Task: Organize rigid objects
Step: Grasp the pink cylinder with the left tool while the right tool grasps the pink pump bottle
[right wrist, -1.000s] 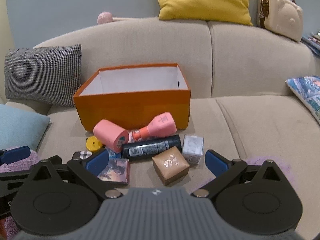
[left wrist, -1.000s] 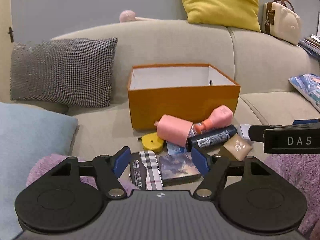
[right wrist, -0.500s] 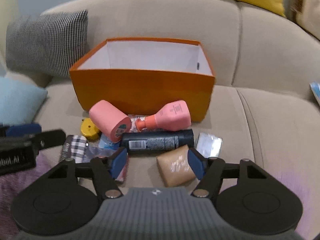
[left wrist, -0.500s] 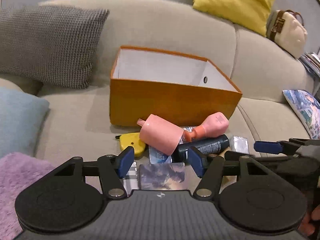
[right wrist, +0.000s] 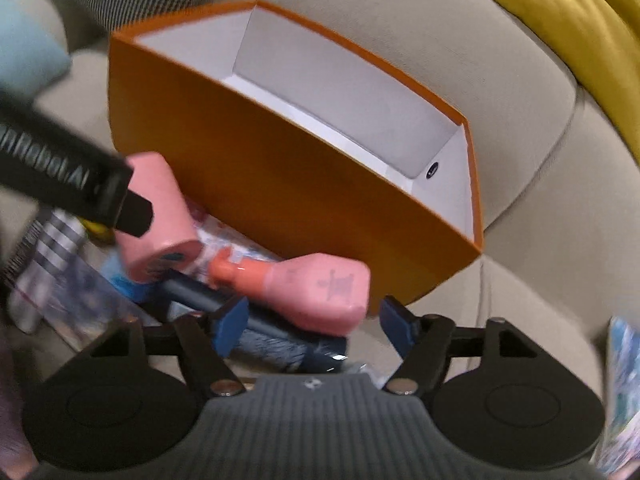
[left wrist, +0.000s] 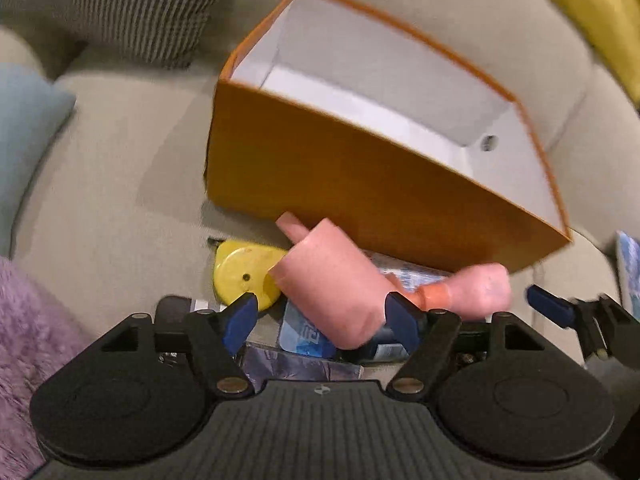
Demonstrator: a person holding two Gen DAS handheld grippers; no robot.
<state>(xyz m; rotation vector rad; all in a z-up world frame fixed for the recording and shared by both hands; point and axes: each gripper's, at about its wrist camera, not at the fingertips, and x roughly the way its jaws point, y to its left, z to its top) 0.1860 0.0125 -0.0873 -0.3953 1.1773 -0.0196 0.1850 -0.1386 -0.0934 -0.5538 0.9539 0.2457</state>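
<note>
An empty orange box (left wrist: 360, 184) (right wrist: 260, 184) with a white inside stands on the beige sofa. A pile lies in front of it. My left gripper (left wrist: 322, 316) hangs low over a pink cylinder-shaped container (left wrist: 332, 288) that lies between its blue pads, and its jaws are opening. My right gripper (right wrist: 312, 322) is opening around a flat pink bottle with an orange cap (right wrist: 316, 288), which rests on a black spray can (right wrist: 260, 336). No pad visibly presses on either object. The left gripper's black body (right wrist: 64, 172) crosses the right wrist view at the left.
A yellow tape measure (left wrist: 244, 276), a blue packet (left wrist: 304, 336) and a plaid box (right wrist: 56, 240) lie in the pile. A houndstooth cushion (left wrist: 132, 4), a light blue cushion (left wrist: 24, 128), a yellow cushion (left wrist: 592, 12) and a purple fluffy throw (left wrist: 28, 344) surround it.
Both grippers have moved forward and down onto the pile and rolled, so the box now looks tilted. The pink container and the pink bottle now lie between their pads.
</note>
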